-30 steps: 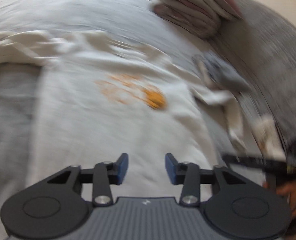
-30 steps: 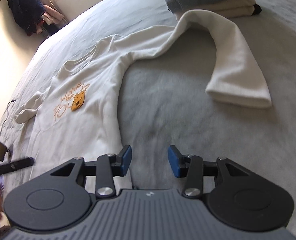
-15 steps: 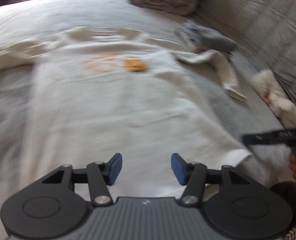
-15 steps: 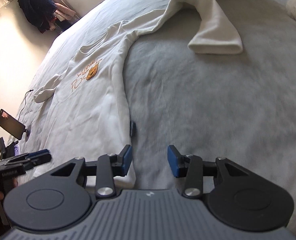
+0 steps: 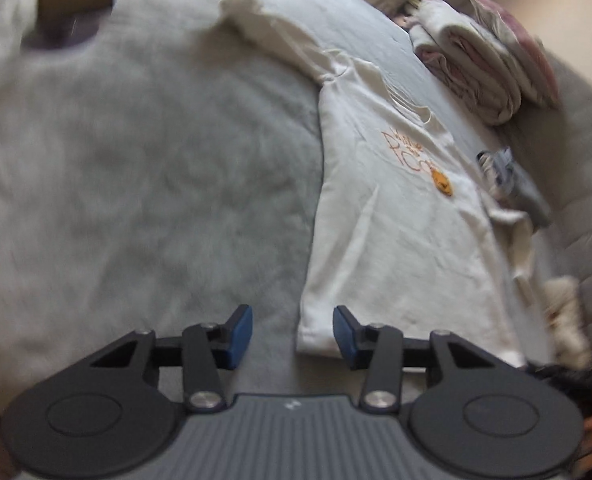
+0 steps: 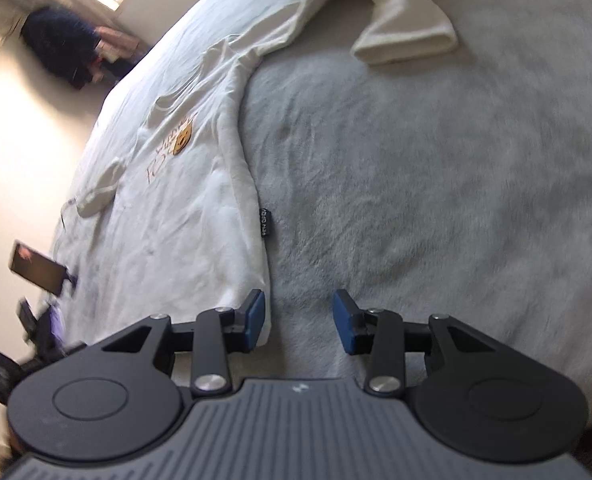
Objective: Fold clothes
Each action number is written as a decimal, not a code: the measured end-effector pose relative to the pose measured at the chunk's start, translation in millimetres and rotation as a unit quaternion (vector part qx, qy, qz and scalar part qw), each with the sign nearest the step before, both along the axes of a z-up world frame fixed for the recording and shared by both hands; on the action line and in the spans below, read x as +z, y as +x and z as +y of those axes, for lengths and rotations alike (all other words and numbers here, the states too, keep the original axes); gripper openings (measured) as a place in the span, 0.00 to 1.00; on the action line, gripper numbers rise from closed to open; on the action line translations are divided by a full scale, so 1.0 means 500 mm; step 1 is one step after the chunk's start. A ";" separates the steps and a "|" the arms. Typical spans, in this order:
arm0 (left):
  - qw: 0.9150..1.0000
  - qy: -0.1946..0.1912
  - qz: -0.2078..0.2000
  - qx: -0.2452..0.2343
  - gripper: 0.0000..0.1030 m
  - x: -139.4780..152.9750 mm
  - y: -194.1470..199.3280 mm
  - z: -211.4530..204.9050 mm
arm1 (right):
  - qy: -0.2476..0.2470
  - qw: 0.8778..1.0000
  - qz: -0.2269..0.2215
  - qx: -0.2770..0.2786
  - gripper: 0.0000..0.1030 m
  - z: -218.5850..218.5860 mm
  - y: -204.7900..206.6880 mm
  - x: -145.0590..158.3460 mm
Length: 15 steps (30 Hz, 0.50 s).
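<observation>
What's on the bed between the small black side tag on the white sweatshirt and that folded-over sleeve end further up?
Nothing: in the right wrist view only bare grey blanket lies between the black tag and the sleeve end of the white sweatshirt.

Both open grippers, left gripper (image 5: 292, 334) and right gripper (image 6: 299, 318), now seemingly at opposite hem corners of the sweatshirt (image 6: 184, 216).

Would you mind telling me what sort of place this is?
Most likely a bedroom: a cream sweatshirt lies spread on a grey bedspread, with folded bedding stacked at its far end.
</observation>
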<state>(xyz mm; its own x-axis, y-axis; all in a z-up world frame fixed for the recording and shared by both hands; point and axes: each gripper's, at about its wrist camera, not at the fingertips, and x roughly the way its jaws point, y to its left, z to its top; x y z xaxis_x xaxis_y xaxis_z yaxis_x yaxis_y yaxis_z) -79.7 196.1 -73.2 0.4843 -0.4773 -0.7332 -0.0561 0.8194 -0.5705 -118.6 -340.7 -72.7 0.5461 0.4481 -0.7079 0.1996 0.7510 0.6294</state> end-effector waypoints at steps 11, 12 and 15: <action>0.976 -0.187 0.083 0.077 0.43 -0.068 -0.015 0.032 | 0.170 0.980 0.036 -0.092 0.40 -0.022 -0.039 -0.054; 0.972 -0.198 0.086 0.090 0.43 -0.073 -0.018 0.033 | 0.185 0.977 0.035 -0.103 0.40 -0.023 -0.043 -0.059; 0.963 -0.219 0.091 0.124 0.43 -0.085 -0.025 0.029 | 0.230 0.963 0.034 -0.134 0.41 -0.027 -0.055 -0.077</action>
<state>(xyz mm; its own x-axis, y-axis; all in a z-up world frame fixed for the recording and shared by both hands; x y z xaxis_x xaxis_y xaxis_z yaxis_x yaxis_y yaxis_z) -92.2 210.8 -115.8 0.5054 -0.6466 -0.5714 -0.3519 0.4502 -0.8207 -146.0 -354.3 -111.2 0.6452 0.5718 -0.5067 0.4004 0.3118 0.8617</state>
